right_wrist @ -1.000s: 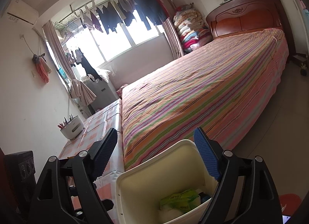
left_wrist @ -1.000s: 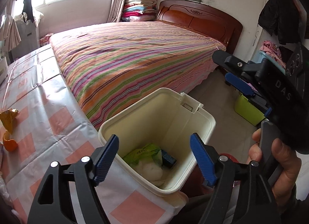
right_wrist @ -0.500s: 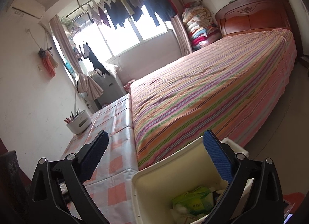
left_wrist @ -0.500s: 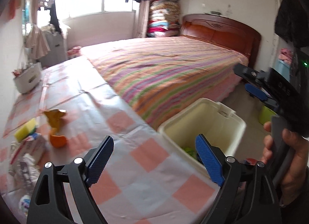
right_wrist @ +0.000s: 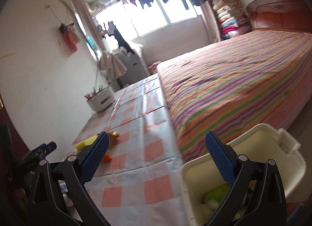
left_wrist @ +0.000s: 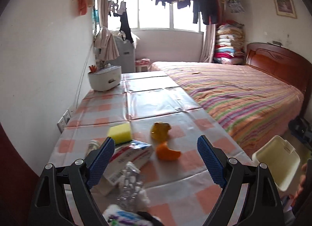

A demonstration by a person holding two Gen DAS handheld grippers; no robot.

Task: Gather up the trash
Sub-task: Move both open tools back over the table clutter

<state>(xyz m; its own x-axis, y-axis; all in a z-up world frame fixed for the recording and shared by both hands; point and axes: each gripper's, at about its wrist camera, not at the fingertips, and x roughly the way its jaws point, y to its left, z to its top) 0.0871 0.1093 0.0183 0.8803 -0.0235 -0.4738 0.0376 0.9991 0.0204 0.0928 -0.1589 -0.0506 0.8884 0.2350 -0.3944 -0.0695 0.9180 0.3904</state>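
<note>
On the checked tablecloth (left_wrist: 171, 108) lies the trash: an orange peel (left_wrist: 168, 152), a yellowish peel (left_wrist: 160, 130), a flat paper box (left_wrist: 130, 155), crumpled clear plastic (left_wrist: 128, 185) and a colourful wrapper (left_wrist: 124, 216). My left gripper (left_wrist: 154, 155) hangs open just above and in front of them, with nothing between its blue pads. The cream bin (left_wrist: 276, 167) stands off the table's right edge. My right gripper (right_wrist: 156, 148) is open and empty beside the bin (right_wrist: 253, 126), which holds a green packet (right_wrist: 216, 192). The peels (right_wrist: 107, 157) show to its left.
A yellow sponge (left_wrist: 119, 133) lies beside the box. At the table's far left stands a white pot (left_wrist: 104, 78) with utensils. The striped bed (left_wrist: 243, 93) borders the table on the right. A hand (left_wrist: 302, 171) shows by the bin, and the left gripper's body (right_wrist: 39, 151) at the left.
The left gripper swung away from the bin leftwards to face the trash on the table. The right gripper's jaws widened and it turned left, so the bin slid to its lower right.
</note>
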